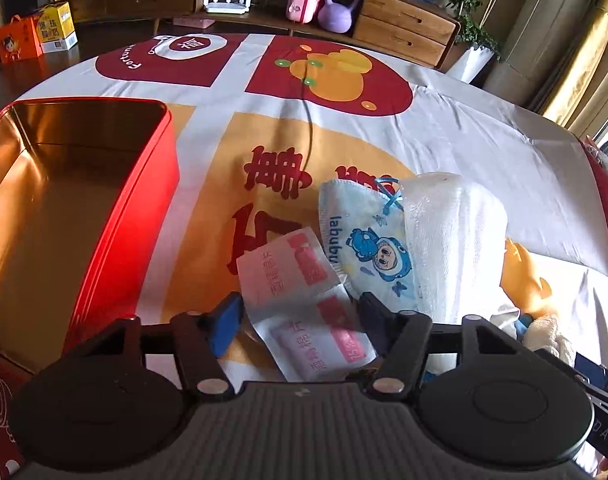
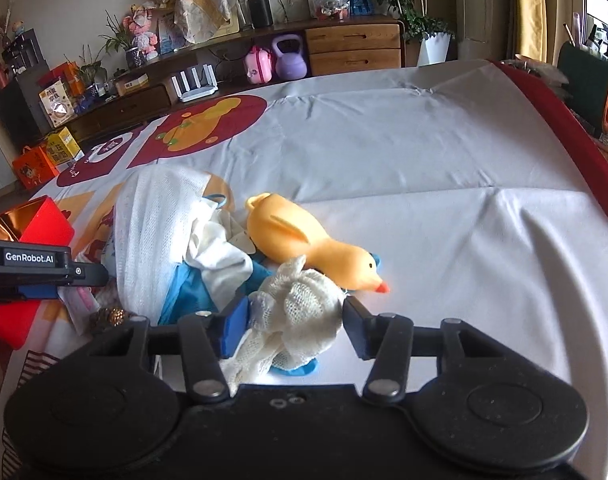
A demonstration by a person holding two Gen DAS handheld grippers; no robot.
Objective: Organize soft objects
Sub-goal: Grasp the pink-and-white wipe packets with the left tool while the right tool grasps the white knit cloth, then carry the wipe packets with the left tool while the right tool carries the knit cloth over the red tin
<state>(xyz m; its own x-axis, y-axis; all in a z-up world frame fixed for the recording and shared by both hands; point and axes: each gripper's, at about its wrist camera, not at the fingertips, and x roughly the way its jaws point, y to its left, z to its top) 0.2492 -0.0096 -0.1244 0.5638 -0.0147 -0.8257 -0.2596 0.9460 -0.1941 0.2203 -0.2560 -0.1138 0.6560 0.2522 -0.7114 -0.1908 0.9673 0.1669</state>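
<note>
Pink-and-white packets, two stuck together, sit between my left gripper fingers, and my right gripper squeezes one cream net pouch.

I count one red tin standing open on my left. Two pink sachets lie joined in a strip. There is one printed blue cloth, one white towel, one yellow rubber duck and one cream mesh pouch. In the background I count one purple kettlebell and one pink toy case.
</note>
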